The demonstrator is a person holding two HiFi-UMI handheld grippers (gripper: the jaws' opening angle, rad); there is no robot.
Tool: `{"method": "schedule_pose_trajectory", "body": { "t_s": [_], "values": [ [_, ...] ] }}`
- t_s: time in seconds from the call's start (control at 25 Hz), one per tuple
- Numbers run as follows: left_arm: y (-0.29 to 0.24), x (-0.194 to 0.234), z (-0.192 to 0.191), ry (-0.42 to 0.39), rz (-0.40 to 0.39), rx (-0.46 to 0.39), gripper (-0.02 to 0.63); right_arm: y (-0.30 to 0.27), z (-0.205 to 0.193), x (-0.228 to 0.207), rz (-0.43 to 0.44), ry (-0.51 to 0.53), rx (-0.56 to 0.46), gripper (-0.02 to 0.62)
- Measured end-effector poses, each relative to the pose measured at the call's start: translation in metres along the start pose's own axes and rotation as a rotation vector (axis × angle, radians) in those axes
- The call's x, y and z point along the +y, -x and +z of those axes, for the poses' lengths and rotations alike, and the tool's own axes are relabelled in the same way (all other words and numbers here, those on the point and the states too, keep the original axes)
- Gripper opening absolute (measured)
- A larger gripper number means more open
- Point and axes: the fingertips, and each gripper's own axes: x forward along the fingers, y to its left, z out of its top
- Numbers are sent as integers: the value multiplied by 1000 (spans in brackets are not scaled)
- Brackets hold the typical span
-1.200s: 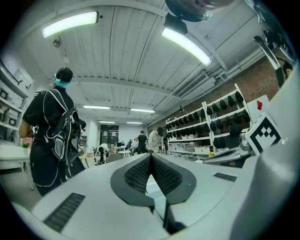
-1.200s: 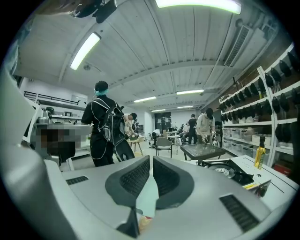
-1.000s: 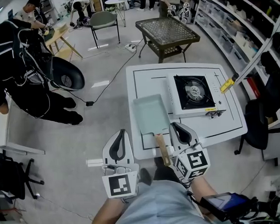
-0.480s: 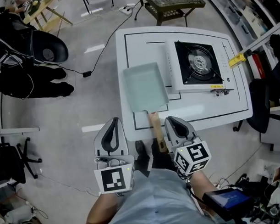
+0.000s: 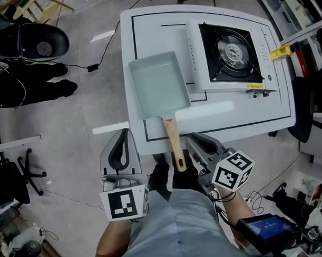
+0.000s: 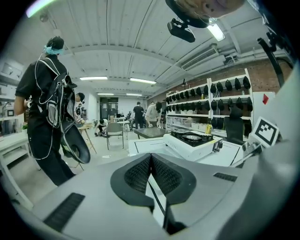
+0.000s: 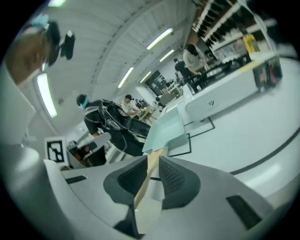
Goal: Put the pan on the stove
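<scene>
A pale green rectangular pan [image 5: 158, 83] lies on the white table [image 5: 266, 116], left of the portable gas stove [image 5: 229, 44]. Its wooden handle [image 5: 173, 143] juts over the near edge toward me. My right gripper [image 5: 195, 139] is shut just right of the handle, apart from it. In the right gripper view the handle [image 7: 143, 185] shows through the slit of the right gripper [image 7: 152, 161], with the pan [image 7: 166, 133] beyond. My left gripper [image 5: 123, 134] hangs shut and empty left of the handle, off the table's edge. In its own view the left gripper [image 6: 151, 157] points at the stove [image 6: 192, 140].
A person in black [image 5: 22, 77] stands on the floor at the left beside a dark round seat [image 5: 42, 45]. A cable [image 5: 93, 66] runs across the floor. A yellow clip [image 5: 280, 52] sits at the table's right edge. Shelves and people fill the far room.
Both grippers have sunk toward the table's near edge, and the right one has rolled. The pan has stayed where it lay beside the stove.
</scene>
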Motion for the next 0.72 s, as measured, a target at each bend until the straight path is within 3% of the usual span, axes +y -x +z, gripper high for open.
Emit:
{"method": "schedule_pose_trajectory", "body": {
  "t_s": [0.04, 0.12, 0.16, 0.72],
  "values": [
    [-1, -1, 2, -1, -1, -2, 18, 0, 0, 4, 84, -100, 12, 72],
    [-5, -4, 6, 1, -1, -6, 18, 1, 3, 9, 207, -262, 39, 210],
    [-7, -4, 7, 3, 1, -6, 18, 1, 4, 8, 232, -298, 54, 215],
    [-30, 9, -9, 51, 65, 51, 18, -32, -17, -1, 267, -308, 305, 227]
  ]
}}
